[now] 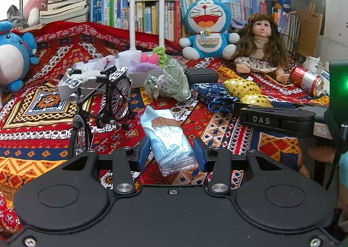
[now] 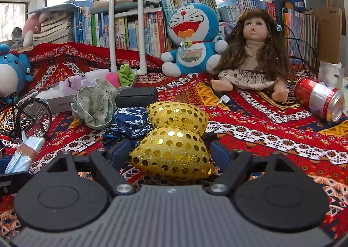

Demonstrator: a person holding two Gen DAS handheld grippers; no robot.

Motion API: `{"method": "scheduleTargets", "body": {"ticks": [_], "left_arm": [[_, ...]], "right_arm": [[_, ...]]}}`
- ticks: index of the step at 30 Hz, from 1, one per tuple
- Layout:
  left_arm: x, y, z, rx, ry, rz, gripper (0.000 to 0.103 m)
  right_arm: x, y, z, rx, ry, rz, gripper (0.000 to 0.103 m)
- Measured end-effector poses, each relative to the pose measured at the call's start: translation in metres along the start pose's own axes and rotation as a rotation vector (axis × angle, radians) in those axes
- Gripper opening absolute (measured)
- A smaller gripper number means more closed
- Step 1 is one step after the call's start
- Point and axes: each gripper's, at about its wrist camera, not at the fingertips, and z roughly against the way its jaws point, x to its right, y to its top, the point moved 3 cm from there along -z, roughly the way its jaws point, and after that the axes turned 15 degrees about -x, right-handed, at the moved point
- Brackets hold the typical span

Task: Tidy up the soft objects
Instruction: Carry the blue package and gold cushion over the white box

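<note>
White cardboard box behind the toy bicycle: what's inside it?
White cardboard box holds pink, green and lilac fabric scrunchies; its floor is hidden beneath them.

We see the right gripper (image 2: 173, 152) with its jaws spread wide on either side of the gold sequined bow (image 2: 174, 138), whose near lobe lies between them on the patterned cloth (image 2: 261, 129). Just ahead-left of the jaws sits a blue pouch (image 2: 130, 121), then a green floral cloth (image 2: 95, 103). Far ahead-right, a red can (image 2: 319, 99) lies tipped.
</note>
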Motion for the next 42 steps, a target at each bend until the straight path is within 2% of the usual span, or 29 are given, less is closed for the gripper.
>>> {"method": "scheduleTargets", "body": {"ticks": [3,8,17,23,28,31,33,38,42], "left_arm": [[0.002,0.002,0.001,0.008,-0.011,-0.015,0.041],[0.003,0.006,0.007,0.041,-0.042,-0.036,0.041],[0.007,0.035,0.028,0.126,-0.105,-0.058,0.041],[-0.005,0.061,0.050,0.168,-0.154,-0.048,0.041],[-0.031,0.093,0.068,0.190,-0.208,-0.012,0.041],[-0.056,0.116,0.074,0.190,-0.283,0.033,0.041],[-0.072,0.130,0.076,0.193,-0.304,0.052,0.041],[-0.106,0.159,0.077,0.225,-0.286,0.040,0.041],[-0.130,0.177,0.067,0.209,-0.269,0.043,0.041]], "right_arm": [[-0.003,-0.002,0.002,0.005,-0.004,0.009,0.068],[-0.005,0.000,0.011,0.045,-0.007,0.010,0.064],[-0.007,0.020,0.040,0.148,0.012,0.007,0.063],[-0.013,0.033,0.054,0.189,0.044,0.018,0.063],[-0.021,0.049,0.059,0.210,0.082,0.034,0.063],[-0.025,0.063,0.061,0.215,0.140,0.032,0.064],[-0.028,0.075,0.060,0.206,0.180,0.034,0.064],[-0.035,0.109,0.050,0.166,0.267,0.021,0.065],[-0.047,0.134,0.034,0.128,0.275,0.041,0.065]]}}
